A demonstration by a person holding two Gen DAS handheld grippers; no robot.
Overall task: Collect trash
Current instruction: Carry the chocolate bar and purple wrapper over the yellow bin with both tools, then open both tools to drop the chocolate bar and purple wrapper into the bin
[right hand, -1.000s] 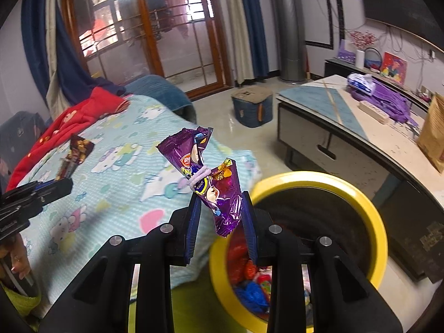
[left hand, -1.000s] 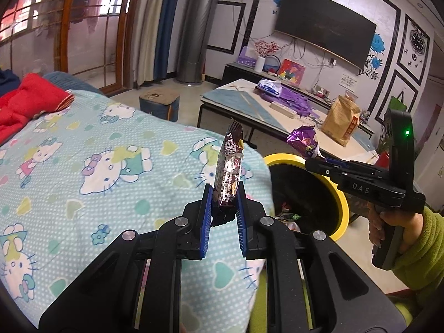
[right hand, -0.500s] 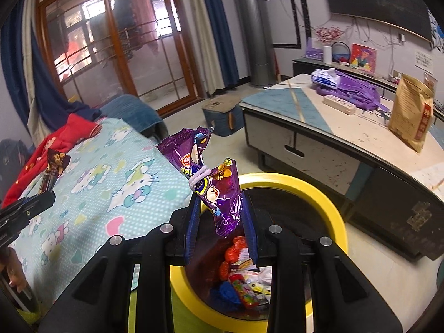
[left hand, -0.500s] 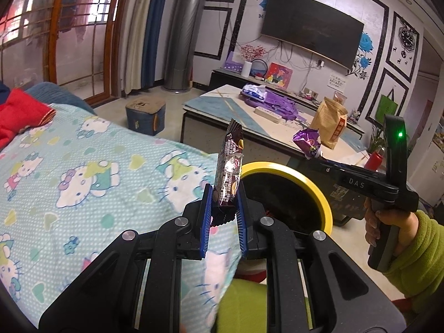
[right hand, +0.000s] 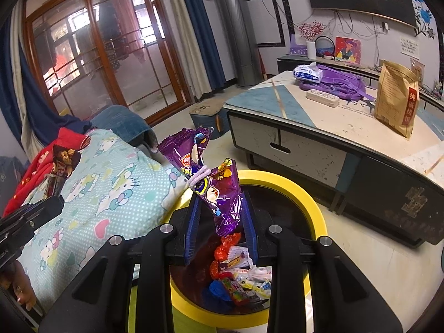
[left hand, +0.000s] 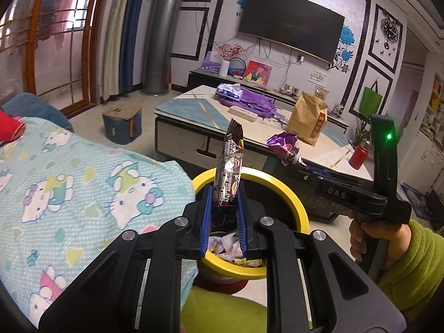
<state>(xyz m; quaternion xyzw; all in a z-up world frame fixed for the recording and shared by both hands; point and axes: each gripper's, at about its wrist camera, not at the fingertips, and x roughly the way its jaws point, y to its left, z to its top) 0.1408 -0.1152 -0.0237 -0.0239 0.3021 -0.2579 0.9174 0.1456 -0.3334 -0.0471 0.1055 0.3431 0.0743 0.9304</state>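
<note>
Presently, both claws sit over the round black bin with the yellow rim, which fills the lower centre of each view; a second ago the Hello Kitty bedspread lay beneath the left claw and the bin was off to the right, so both hands have carried their loads across from the bed. The left claw is clamped on a slim brown foil snack wrapper, standing upright between the blue pads; the right claw is clamped on a crumpled purple foil packet tied with a pale band; neither grip has changed. In the right view the bin mouth now lies directly below the purple packet, with assorted sweet wrappers visible inside; earlier it sat further right and only partly in frame. Judgement: the carrying phase is nearly complete; release into the bin is the outstanding step, not yet done. The pale worktop beyond is unaffected.
</note>
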